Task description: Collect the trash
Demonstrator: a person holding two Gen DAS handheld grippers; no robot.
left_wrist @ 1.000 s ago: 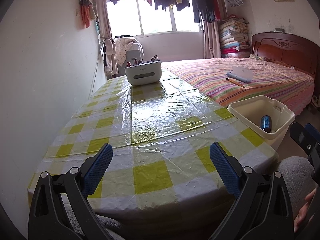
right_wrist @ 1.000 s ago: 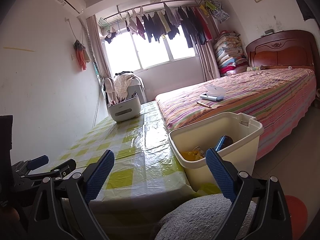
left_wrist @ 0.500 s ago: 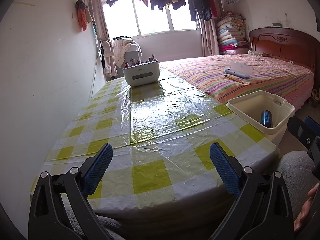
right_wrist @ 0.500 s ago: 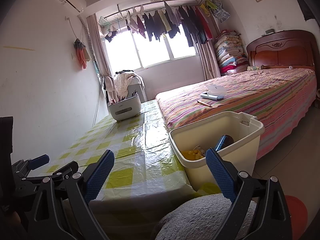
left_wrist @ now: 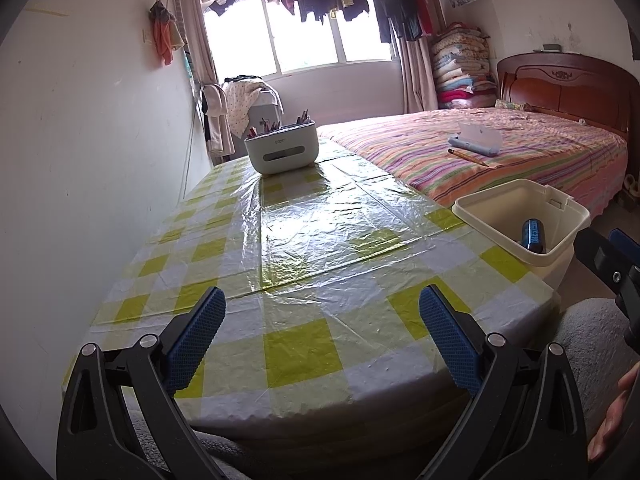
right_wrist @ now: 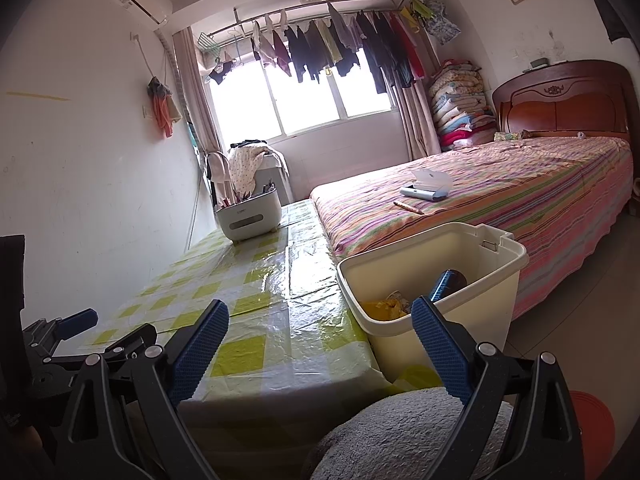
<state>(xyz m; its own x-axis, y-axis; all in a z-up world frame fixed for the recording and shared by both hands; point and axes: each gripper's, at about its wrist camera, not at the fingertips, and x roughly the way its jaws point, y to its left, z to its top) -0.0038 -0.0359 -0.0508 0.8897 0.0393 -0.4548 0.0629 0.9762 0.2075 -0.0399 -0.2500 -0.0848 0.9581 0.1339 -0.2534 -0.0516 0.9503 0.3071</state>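
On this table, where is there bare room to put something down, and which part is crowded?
The checked tablecloth is bare from the near edge, just past the open left tool, up to the white organizer holding pencils at the far end. That far end is the only occupied part. Off the right edge, the cream bin already holds a dark can and yellow trash.

A yellow-green and white checked tablecloth point(left_wrist: 304, 264) is seen at frame centre. At right, a cream bin point(left_wrist: 560, 240) is shown with a blue-and-black can point(left_wrist: 532, 234) inside. Pink, orange and green stripes are carried by the bedspread point(left_wrist: 520, 168), upper right.
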